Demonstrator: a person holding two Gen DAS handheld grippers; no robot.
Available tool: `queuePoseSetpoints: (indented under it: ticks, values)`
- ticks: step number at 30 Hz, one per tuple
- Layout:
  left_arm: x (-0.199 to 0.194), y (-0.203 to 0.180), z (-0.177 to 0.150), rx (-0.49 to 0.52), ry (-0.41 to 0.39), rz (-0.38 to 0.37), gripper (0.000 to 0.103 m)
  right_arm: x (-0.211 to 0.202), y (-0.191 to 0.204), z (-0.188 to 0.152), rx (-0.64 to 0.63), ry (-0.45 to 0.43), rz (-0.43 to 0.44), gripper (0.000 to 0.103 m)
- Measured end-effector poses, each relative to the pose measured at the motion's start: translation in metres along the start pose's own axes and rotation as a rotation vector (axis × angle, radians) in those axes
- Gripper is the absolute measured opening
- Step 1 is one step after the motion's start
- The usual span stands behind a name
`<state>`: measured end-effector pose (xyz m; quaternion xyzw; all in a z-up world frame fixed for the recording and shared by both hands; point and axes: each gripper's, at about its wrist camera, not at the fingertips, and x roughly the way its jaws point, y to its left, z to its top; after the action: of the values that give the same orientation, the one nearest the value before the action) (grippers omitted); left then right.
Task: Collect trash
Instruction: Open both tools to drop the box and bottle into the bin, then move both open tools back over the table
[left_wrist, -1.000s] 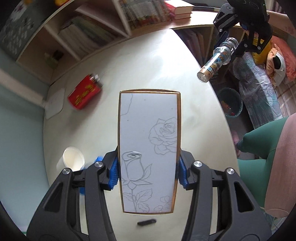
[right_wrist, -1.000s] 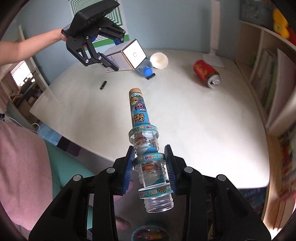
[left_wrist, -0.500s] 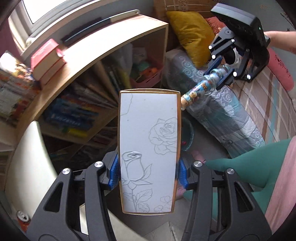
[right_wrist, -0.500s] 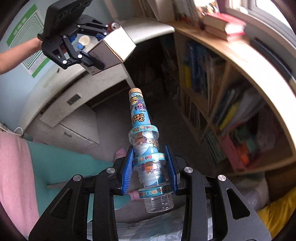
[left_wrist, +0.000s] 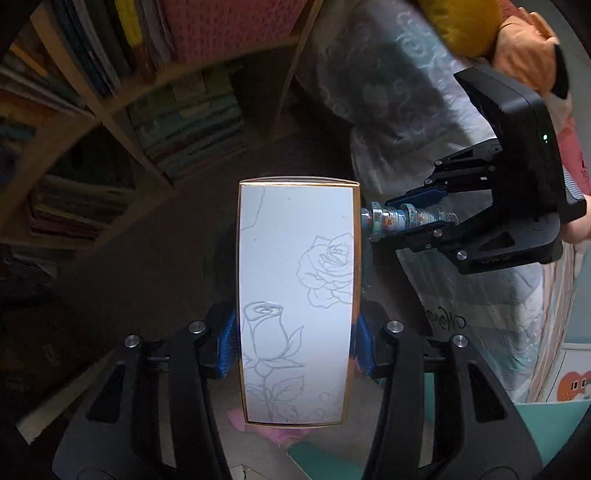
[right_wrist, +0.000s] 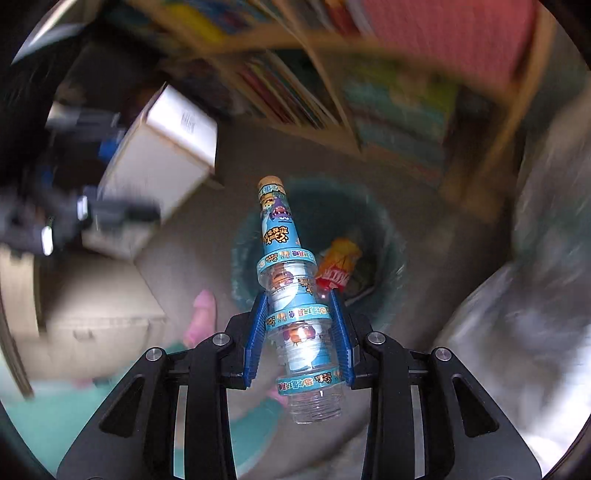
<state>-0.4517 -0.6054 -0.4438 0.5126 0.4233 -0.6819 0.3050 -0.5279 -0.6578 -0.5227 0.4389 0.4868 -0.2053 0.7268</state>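
Currently held, two items. Left gripper (left_wrist: 295, 343): blue fingers (left_wrist: 226, 343) clamped on the long sides of a white box (left_wrist: 295, 299) with gold edging and rose outlines, carried above the dim floor (left_wrist: 155, 266) in front of a bookshelf (left_wrist: 122, 110). Right gripper (right_wrist: 300, 332): fingers (right_wrist: 256, 332) clamped on the lower body of a clear plastic bottle (right_wrist: 288, 266) with blue cartoon labels, cap end pointing away, hanging over a round teal trash bin (right_wrist: 388, 240). Bin contents: an orange-and-red wrapper (right_wrist: 338, 266). From the left wrist view, the right gripper (left_wrist: 424, 218) and bottle (left_wrist: 391, 219) sit just beside the box's right edge, before a patterned bed cover (left_wrist: 399, 110).
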Motion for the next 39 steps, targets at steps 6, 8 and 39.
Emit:
queuePoseSetpoints:
  ticks: [6, 8, 39]
  values:
    - [0.112, 0.032, -0.020, -0.144, 0.110, -0.028, 0.047, 0.100, -0.025, -0.002, 0.072, 0.085, -0.049, 0.037]
    - [0.129, 0.038, -0.023, -0.174, 0.126, -0.022, 0.051, 0.114, -0.028, -0.003, 0.075, 0.104, -0.068, 0.059]
    - [-0.338, 0.023, -0.172, -0.465, -0.314, 0.115, 0.096, -0.196, 0.260, 0.097, -0.469, -0.015, 0.226, 0.097]
